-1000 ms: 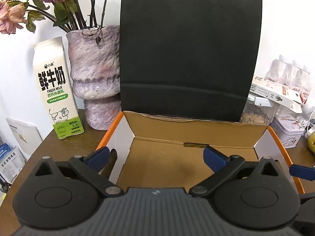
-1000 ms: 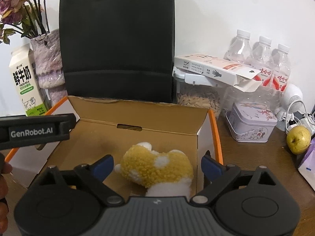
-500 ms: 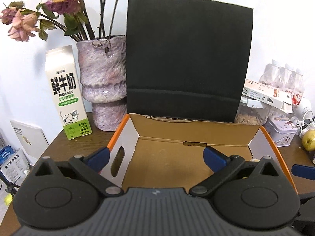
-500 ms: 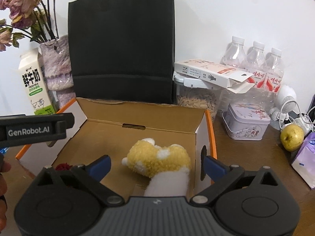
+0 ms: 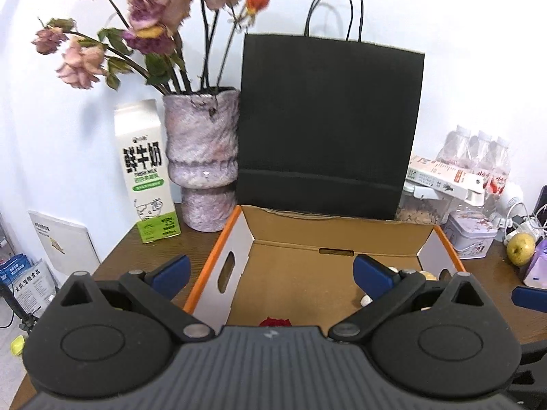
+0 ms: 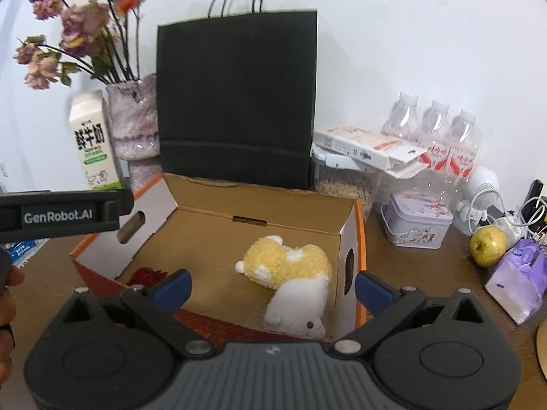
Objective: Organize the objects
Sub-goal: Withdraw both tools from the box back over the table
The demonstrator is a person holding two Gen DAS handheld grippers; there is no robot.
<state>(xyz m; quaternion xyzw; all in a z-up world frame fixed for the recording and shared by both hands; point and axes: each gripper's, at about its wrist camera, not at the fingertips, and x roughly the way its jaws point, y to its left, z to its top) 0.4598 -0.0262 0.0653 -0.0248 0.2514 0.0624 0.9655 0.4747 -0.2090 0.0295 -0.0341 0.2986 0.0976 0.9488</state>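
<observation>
Nearest, the right hand-held gripper (image 6: 271, 285) hangs over the near edge of the cardboard box (image 6: 360, 239), its blue fingertips spread wide with nothing between them. The left hand-held gripper (image 5: 270, 273) is likewise spread apart and empty, poised over the box's near left corner.

Inside the box, a yellow-and-white plush toy (image 6: 290, 273) lies on its side against the right wall, towards the near right corner. A small red flower (image 6: 145, 275) sits in the near left corner.

To the right of the box on the brown tabletop (image 6: 393, 263) lie a purple tissue pack (image 6: 519, 280), a yellow-green apple (image 6: 487, 244) and a patterned tin (image 6: 418, 222).

Farther back, a black paper bag (image 6: 236, 102) stands upright just behind the box. Left of it are a mottled vase (image 5: 201, 164) of dried roses and a milk carton (image 5: 145, 171); right of it, three water bottles (image 6: 436, 136) stand against the white wall.
</observation>
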